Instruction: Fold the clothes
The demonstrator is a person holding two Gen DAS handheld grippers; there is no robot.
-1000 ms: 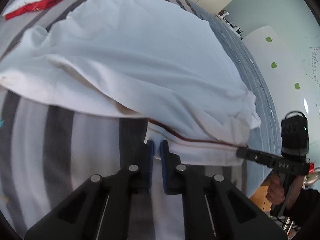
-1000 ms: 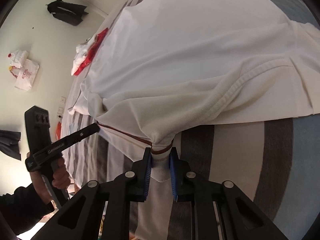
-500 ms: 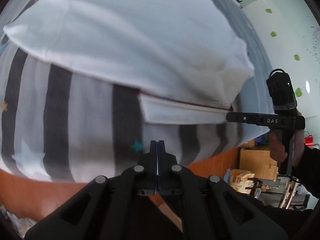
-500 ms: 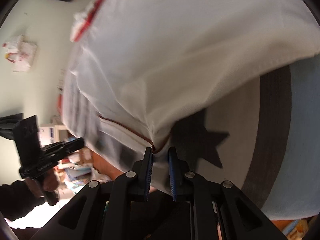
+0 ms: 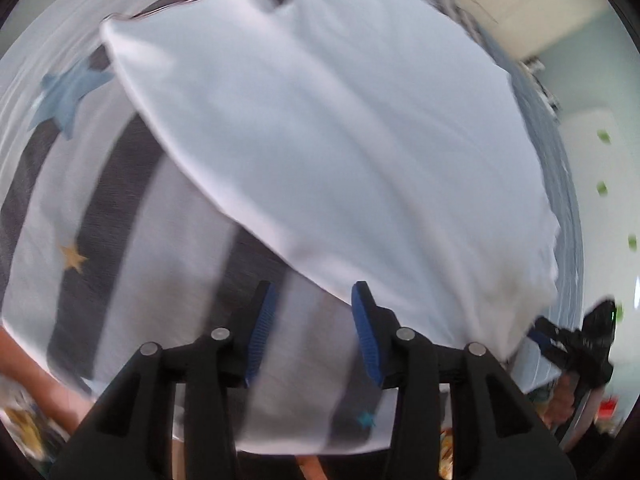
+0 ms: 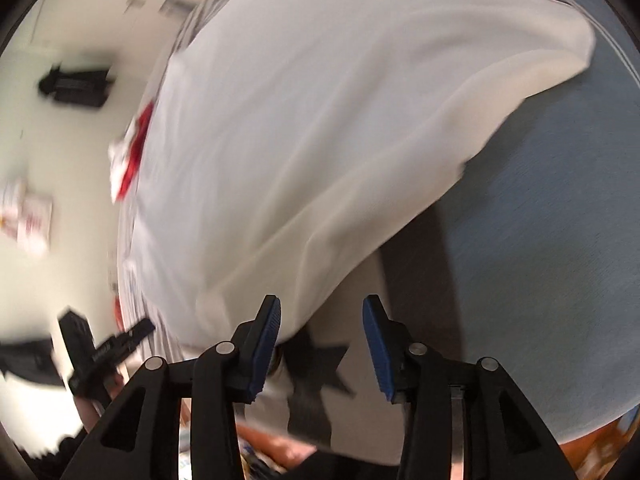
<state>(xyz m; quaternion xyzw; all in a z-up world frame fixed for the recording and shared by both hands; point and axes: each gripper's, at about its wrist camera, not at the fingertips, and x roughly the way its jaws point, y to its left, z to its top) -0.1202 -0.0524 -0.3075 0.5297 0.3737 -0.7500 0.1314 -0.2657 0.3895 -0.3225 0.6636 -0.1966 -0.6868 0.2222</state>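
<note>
A white garment [image 5: 340, 128] lies spread on the striped bed; it also fills the right wrist view [image 6: 320, 120]. My left gripper [image 5: 314, 320] is open and empty, its blue pads just short of the garment's near edge. My right gripper [image 6: 320, 332] is open and empty at the garment's near corner, the left pad close to the cloth. Each gripper shows in the other's view: the right one at the garment's far corner [image 5: 576, 340], the left one at lower left [image 6: 104, 352]. Both views are blurred.
The bed cover [image 5: 120, 260] has grey and white stripes with small stars and a pale blue part [image 6: 540, 240]. A red and white cloth [image 6: 128, 160] lies at the far end. The bed's front edge is close below the grippers. A wall lies beyond [image 6: 60, 20].
Both grippers have opened and let go of the garment's hem. The garment has dropped flat onto the bed. Both cameras have swung, leaving the views blurred.
</note>
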